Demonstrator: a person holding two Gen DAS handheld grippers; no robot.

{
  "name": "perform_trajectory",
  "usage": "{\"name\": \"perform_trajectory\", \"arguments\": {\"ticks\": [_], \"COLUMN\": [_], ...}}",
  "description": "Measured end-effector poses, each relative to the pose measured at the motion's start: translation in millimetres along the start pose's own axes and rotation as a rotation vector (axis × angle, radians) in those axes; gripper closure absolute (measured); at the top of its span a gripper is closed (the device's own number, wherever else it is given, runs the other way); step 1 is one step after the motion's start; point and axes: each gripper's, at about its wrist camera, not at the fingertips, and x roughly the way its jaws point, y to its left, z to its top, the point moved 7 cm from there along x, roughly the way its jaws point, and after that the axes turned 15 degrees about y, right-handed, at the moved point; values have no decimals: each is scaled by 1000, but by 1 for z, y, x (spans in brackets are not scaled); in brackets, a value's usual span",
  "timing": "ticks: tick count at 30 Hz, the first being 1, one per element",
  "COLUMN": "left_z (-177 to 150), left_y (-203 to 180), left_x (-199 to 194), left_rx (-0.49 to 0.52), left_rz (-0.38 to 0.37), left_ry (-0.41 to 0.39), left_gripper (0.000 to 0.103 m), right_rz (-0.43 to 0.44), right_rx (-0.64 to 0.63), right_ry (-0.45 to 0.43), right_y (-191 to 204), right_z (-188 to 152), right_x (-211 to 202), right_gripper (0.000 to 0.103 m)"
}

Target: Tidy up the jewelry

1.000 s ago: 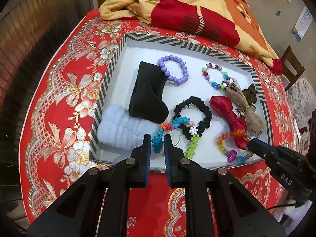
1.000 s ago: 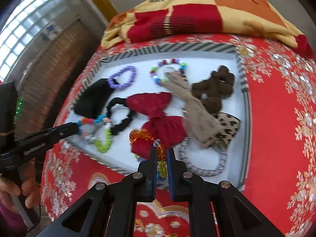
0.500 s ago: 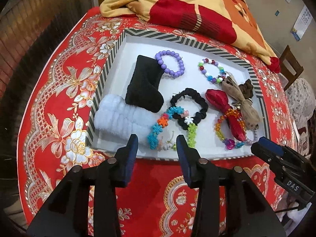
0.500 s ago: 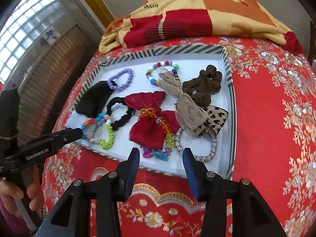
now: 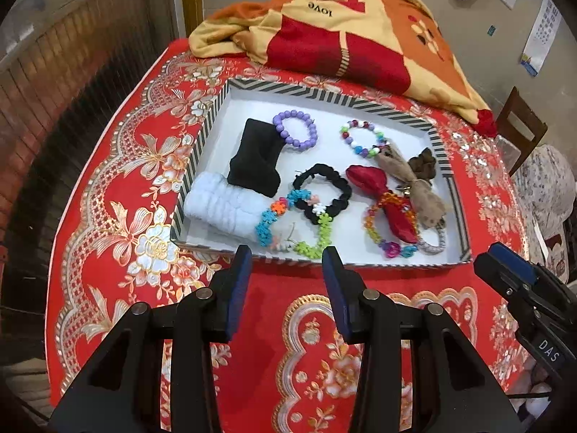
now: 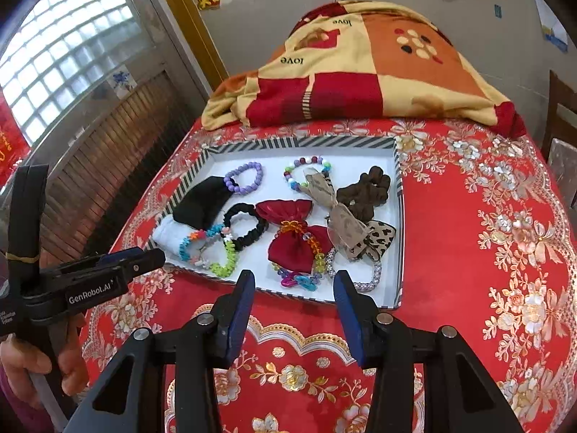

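Covering the surface [image 5: 119, 166], a red cloth carries the striped tray [image 5: 360, 101] at centre. Both claws, left claw [image 5: 286, 263] and right claw [image 6: 294, 287], hang released, empty, near its front edge. Flower bracelet [image 5: 268, 222] lies front-left; approach low, pinching one strand only.

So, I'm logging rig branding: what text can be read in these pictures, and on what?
"GenRobot.AI": side of the left gripper.
"DAS": body of the right gripper.
"love": twice on the blanket, upside down.
Wall calendar: too small to read.
Smaller print on the left gripper: blurred.
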Motion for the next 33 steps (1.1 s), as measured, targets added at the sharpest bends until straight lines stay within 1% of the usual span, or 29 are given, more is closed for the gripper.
{"name": "perform_trajectory", "arguments": {"ticks": [3,9,11,13,26,33], "left_z": [-5,-14,-17,-18,-22,-23], "left_y": [-3,-8,-10,-11,-14,-15], "left_x": [-10,-23,-28,-31,-47,-48], "left_rx": [8,9,12,15,27,29], "left_rz": [13,18,21,25,56,62], "left_ry": [-28,-50,-58,-66,-119,-120], "left_gripper": [63,63,63,63,63,63], "right_rz": [-21,-43,-49,-51,-56,-60], "right_rx": [-12,-32,-36,-36,-44,-41], "right_ry": [-16,-36,-40,-44,-54,-48], "right_y": [5,16,18,20,24,22], "right_z": [-3,-9,-10,-11,-12,-12], "right_x": [-9,-22,-24,-27,-33,-33], "right_gripper": [59,59,56,49,48,48]}}
